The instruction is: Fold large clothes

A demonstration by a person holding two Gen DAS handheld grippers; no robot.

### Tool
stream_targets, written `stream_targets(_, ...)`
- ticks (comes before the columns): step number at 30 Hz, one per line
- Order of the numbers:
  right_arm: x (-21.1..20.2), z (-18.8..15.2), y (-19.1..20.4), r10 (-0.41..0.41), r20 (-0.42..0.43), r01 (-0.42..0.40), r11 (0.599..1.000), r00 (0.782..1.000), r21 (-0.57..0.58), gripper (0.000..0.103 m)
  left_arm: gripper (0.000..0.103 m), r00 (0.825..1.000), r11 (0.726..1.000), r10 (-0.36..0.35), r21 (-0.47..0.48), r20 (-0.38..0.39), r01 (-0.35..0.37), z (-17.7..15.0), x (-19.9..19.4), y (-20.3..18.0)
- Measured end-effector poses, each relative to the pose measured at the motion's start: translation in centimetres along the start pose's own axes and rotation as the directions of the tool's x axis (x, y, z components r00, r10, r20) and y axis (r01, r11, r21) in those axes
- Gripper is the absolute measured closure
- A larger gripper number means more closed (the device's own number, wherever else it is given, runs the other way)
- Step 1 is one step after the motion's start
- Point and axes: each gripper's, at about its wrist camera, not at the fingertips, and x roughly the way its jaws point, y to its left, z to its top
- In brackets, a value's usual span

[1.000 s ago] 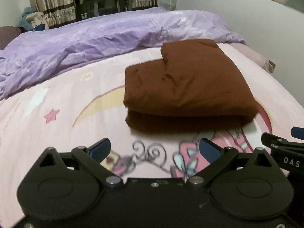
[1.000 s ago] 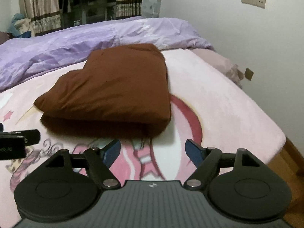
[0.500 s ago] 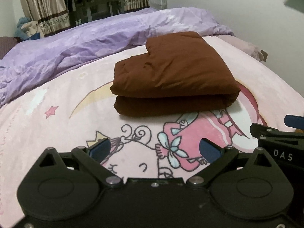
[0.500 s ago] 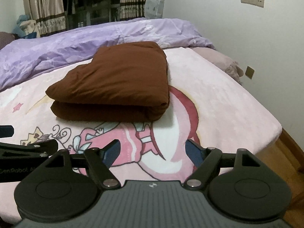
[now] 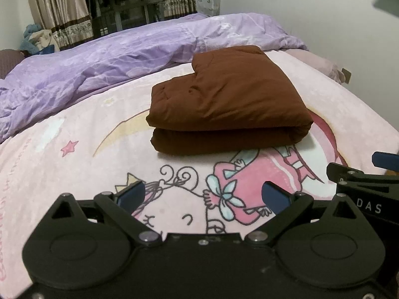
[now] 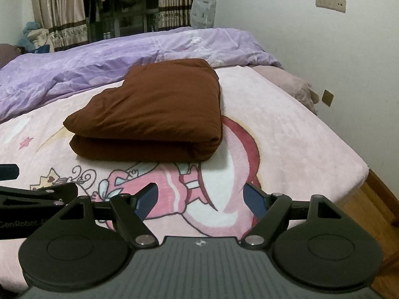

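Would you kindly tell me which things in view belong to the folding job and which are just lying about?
Job:
- folded brown garment
- left hand-held gripper, open
- right hand-held gripper, open

Lying about:
- purple duvet
- pink cartoon blanket
- pillow
- curtains

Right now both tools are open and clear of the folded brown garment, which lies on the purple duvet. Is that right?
Not quite. The folded brown garment lies on the pink cartoon blanket, not on the purple duvet, which sits bunched behind it. Both wrist views show this. The rest holds: the left tool and right tool are open and clear of the garment.
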Motion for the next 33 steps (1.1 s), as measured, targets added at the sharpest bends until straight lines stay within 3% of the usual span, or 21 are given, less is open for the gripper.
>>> stream_targets(33, -0.9, -0.1, 0.7, 0.005, 0.020, -0.005, 1.000, 1.000, 0.000, 0.012, 0.001, 1.000, 1.000, 0.000, -0.007, 0.026, 0.000, -0.4, -1.2, -0.3)
